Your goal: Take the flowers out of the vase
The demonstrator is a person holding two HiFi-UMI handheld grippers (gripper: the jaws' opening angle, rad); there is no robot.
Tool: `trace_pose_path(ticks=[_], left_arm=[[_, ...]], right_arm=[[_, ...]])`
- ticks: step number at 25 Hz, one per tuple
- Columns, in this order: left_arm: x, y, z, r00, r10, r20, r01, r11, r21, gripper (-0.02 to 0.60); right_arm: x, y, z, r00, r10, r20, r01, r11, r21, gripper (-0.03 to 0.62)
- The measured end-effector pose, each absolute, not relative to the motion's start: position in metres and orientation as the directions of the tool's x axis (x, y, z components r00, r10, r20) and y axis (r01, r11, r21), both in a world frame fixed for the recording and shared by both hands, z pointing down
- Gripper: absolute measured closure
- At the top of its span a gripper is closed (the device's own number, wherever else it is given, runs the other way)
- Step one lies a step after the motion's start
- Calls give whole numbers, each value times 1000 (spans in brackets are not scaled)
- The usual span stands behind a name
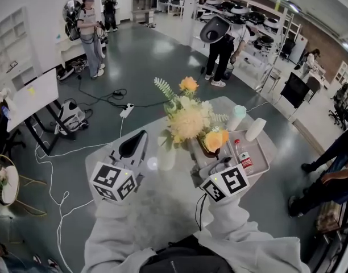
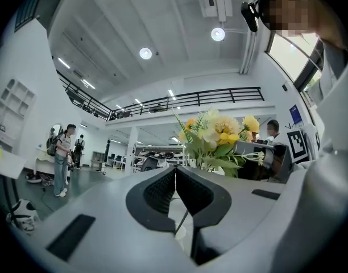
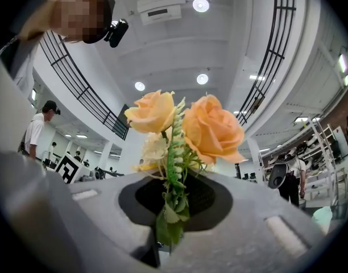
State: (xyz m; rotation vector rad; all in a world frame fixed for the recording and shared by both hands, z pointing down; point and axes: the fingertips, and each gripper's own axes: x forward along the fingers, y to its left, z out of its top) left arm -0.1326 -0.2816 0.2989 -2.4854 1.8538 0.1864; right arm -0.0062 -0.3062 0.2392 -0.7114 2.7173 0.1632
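Right of vase (image 1: 166,157), right claw (image 3: 171,206) clamps stems of orange roses (image 3: 211,127), apparently clear of vase. Left of vase, left claw (image 2: 175,172) closed, seemingly empty. Above vase, yellow bouquet (image 1: 188,121) likely still seated; vase on surface (image 1: 162,206). Task partly done.

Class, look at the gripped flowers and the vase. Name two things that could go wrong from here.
1. The right gripper is shut low on the stems of the flowers; the heavy blooms could tilt or slip.
2. The vase looks unheld, with the left gripper shut beside it, so a snagged stem might tip it toward the cups and bottle nearby.
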Motion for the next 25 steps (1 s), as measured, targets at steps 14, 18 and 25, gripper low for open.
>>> trace_pose_path(ticks=[14, 18, 25], left_arm=[[-87, -255, 368, 368, -929, -26, -922, -369, 122, 577], [-78, -243, 396, 386, -922, 10, -912, -380, 154, 577], [-57, -231, 438, 407, -911, 69, -900, -387, 201, 577]], right_arm=[[35, -268, 302, -789, -571, -225, -578, 815, -43, 539], [41, -255, 334, -782, -601, -168, -600, 798, -59, 539], [49, -246, 388, -779, -625, -50, -621, 780, -84, 539]])
